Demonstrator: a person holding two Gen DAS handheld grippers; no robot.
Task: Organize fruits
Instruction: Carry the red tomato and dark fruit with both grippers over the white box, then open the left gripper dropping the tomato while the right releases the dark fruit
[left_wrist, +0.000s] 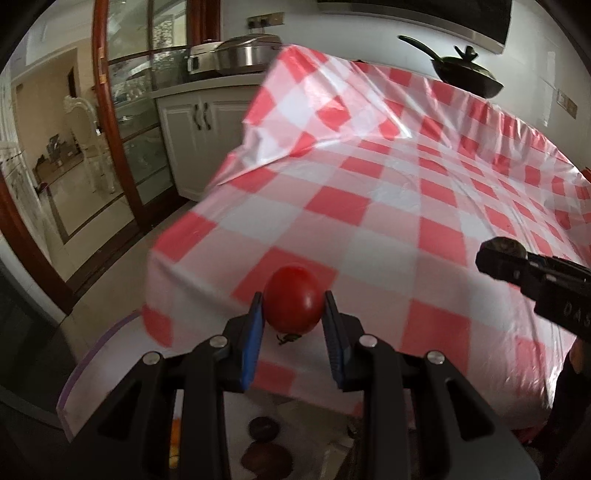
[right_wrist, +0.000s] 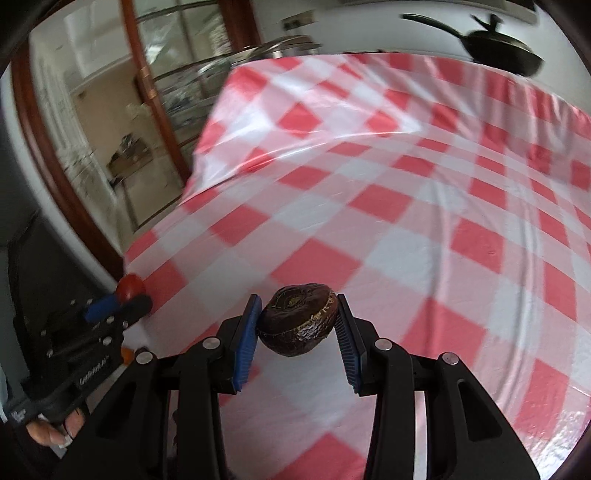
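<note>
We carry a tomato (left_wrist: 293, 300) pinched in the left gripper (left_wrist: 294, 308) and a dark fruit (right_wrist: 298, 319) pinched in the right gripper (right_wrist: 298, 321), both above the checked counter (left_wrist: 406, 221); either round fruit could slip from its narrow hold and roll off the edge.

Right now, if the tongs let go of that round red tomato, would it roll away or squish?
Probably roll: the smooth, round red tomato has no flat side, and it hangs by the edge of the slick, wrinkled red-and-white checked plastic tablecloth. Its skin looks glossy, so it may slip. It bulges between the left tongs, so it's likely soft enough to bruise.
</note>
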